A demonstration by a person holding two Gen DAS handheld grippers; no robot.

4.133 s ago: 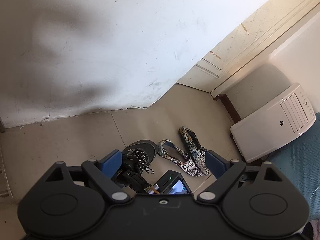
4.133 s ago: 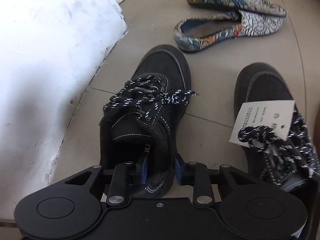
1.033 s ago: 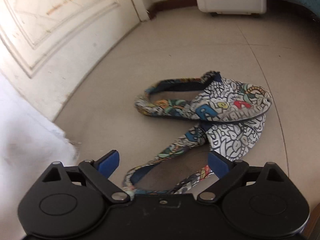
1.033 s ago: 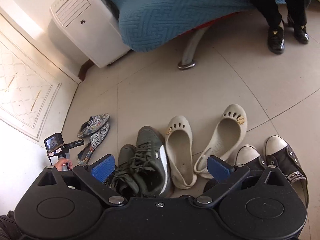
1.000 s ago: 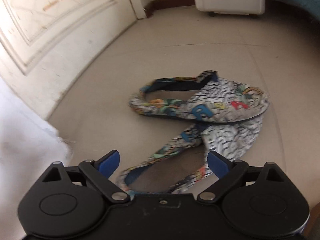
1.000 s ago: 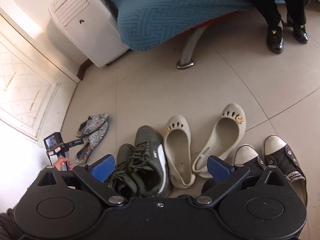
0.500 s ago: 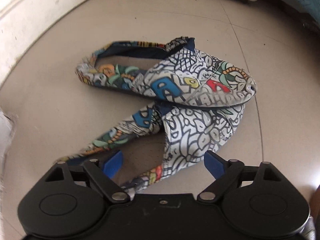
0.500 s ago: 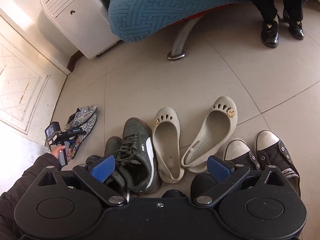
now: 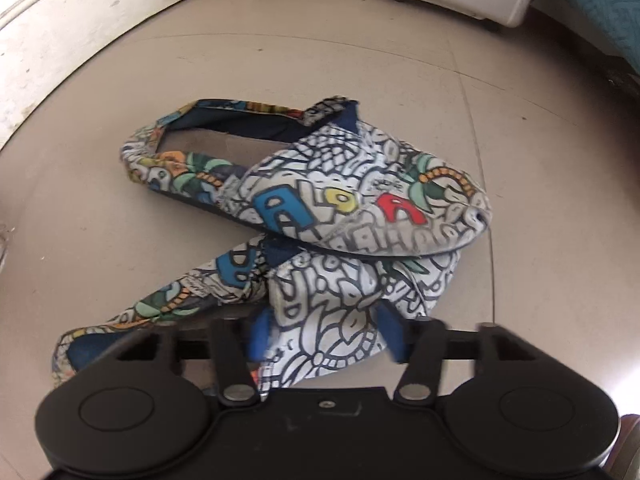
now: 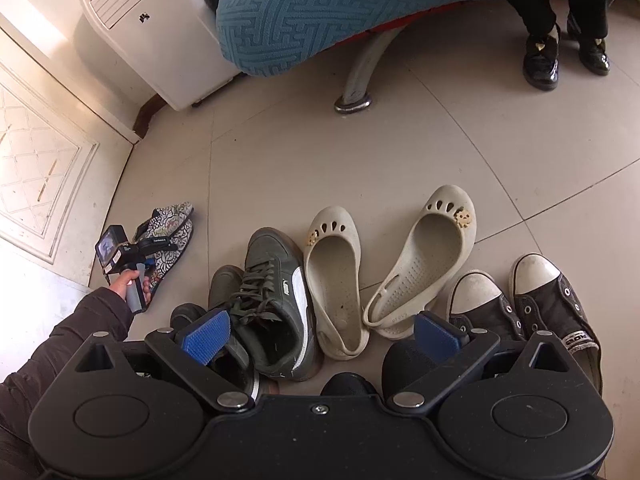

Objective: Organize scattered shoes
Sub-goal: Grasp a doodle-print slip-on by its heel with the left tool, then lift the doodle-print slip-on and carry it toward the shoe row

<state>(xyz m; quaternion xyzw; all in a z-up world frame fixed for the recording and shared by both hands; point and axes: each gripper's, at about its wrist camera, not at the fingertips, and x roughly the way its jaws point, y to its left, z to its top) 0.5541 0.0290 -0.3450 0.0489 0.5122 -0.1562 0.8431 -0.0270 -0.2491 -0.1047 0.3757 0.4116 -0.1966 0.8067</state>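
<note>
Two patterned slip-on shoes lie on the floor in the left wrist view. The far one (image 9: 320,196) rests its toe on the near one (image 9: 328,312). My left gripper (image 9: 326,332) has its blue pads closed on the upper of the near patterned shoe. In the right wrist view my right gripper (image 10: 316,332) is open and empty above a row of shoes: a grey sneaker (image 10: 276,304), two cream clogs (image 10: 336,280), two black canvas sneakers (image 10: 548,296). The patterned pair (image 10: 168,232) and the left gripper (image 10: 128,252) show at the left.
A white appliance (image 10: 152,36) stands by the wall next to a teal-covered bed (image 10: 340,4) with a metal leg (image 10: 356,80). A seated person's black shoes (image 10: 540,60) are at the far right. A white door (image 10: 36,168) runs along the left.
My left gripper moved down onto the near patterned shoe and closed on its upper. My right gripper drifted slightly and stayed open.
</note>
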